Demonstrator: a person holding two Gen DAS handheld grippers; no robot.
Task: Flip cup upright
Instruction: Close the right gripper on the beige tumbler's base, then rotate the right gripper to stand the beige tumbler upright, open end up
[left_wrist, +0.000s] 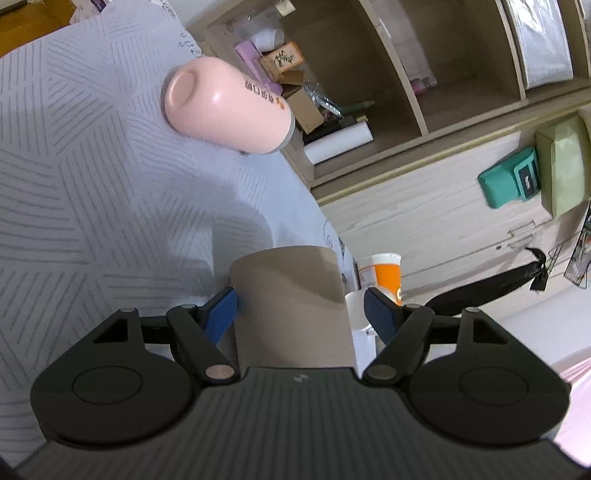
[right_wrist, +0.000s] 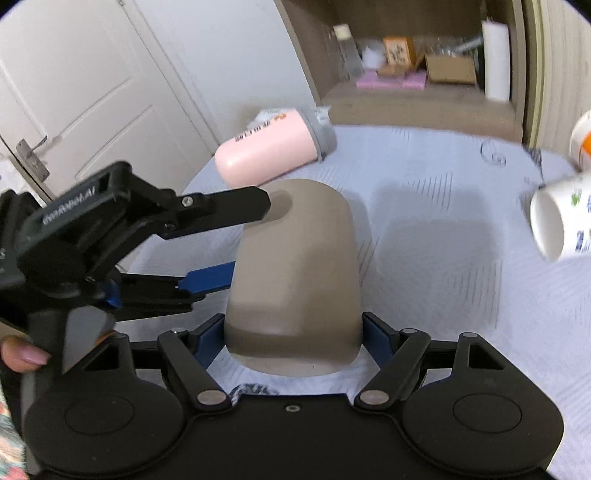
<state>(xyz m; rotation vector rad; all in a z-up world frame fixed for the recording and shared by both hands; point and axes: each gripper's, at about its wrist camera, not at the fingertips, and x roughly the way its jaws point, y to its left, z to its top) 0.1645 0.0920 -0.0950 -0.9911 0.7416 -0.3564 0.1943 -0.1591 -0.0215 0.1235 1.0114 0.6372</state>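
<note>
A taupe cup (right_wrist: 295, 273) is held over the pale patterned tablecloth (right_wrist: 424, 229), lying on its side with its closed end pointing away from me. My right gripper (right_wrist: 293, 332) is shut on the cup near its rim. My left gripper (left_wrist: 299, 306) is open around the same cup (left_wrist: 288, 306): one blue pad touches its side, the other stands off. In the right wrist view the left gripper (right_wrist: 240, 240) comes in from the left with its fingers above and below the cup.
A pink cup (left_wrist: 229, 107) lies on its side farther back on the cloth (left_wrist: 92, 166), also in the right wrist view (right_wrist: 269, 147). A white printed cup (right_wrist: 561, 221) and an orange and white cup (left_wrist: 388, 273) are at the table's right edge. Shelves (left_wrist: 388, 74) stand behind.
</note>
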